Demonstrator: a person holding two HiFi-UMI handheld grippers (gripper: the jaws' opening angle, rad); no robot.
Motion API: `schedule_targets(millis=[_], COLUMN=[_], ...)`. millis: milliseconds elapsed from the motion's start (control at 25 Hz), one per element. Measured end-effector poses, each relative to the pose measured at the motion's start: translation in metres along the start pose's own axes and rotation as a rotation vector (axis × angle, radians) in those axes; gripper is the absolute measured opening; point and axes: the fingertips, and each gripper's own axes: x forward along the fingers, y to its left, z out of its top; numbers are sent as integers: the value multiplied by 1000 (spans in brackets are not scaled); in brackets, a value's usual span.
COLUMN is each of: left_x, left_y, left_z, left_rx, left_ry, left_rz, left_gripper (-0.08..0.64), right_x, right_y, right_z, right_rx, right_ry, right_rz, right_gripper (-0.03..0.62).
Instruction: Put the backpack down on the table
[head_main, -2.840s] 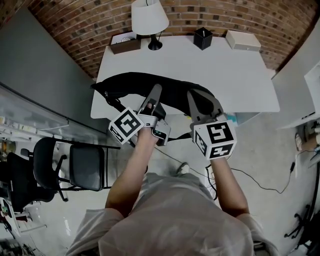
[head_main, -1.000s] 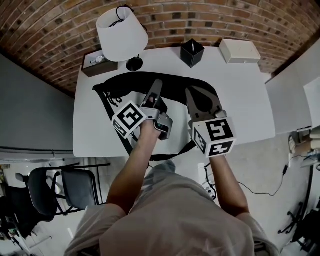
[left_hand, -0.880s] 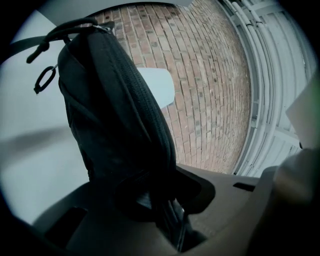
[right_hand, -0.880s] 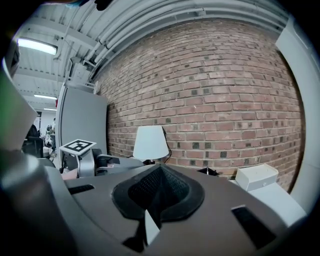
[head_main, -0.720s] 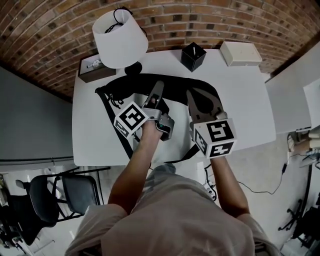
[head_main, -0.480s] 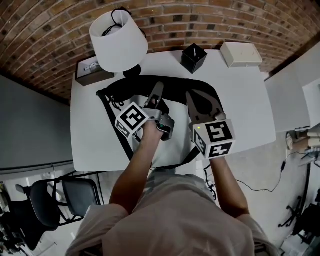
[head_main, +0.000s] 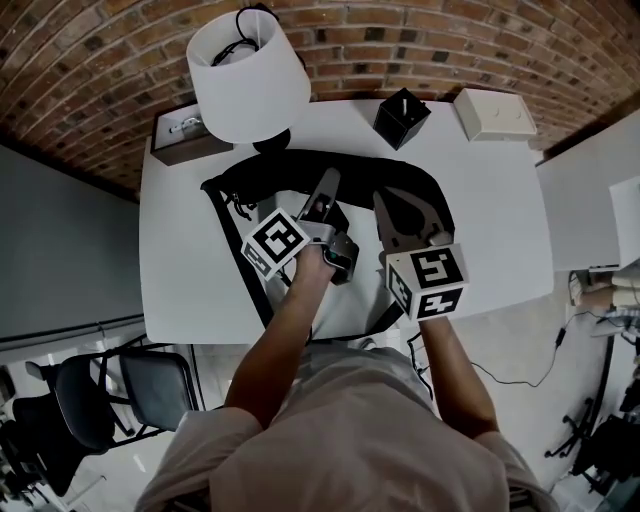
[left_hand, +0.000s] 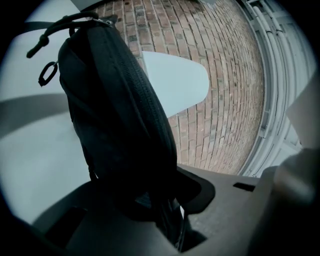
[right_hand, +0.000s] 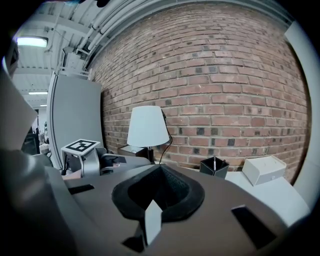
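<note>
The white surface (head_main: 490, 200) fills the middle of the head view, and the black backpack (head_main: 360, 172) stretches across it just in front of the lamp (head_main: 250, 75), on your side of the lamp's base. The carrying part of the task looks done, since the bag is over the surface and not beyond its edge. From these views I cannot tell whether the bag's full weight rests on the surface or hangs partly from your grip.

Your left claw (head_main: 325, 190) is clamped on the backpack in front of the lamp and a little to its right. Its own view shows the dark zippered body wedged between the jaws. Your right claw (head_main: 405, 215) sits further right of the lamp and is pinched on a fold of the bag's black fabric, with a small white tag poking out at the jaws.

What is left, as I judge it, is to settle the bag fully, open both claws and draw them back.

The loose straps (head_main: 240, 270) trail from the bag away from the lamp, toward the surface's near edge, so watch that they don't drag the bag back.
</note>
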Motion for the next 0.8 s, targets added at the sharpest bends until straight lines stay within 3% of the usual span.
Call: schedule_targets(millis=[800], left_x=[-41], left_y=[21], left_z=[-34], left_rx=[-12], left_ry=[-23], left_rz=[50], left_gripper=[74], right_x=[-13], right_y=[22], right_z=[-30], right_rx=[26], right_ry=[14], right_rz=[108], right_gripper=[2])
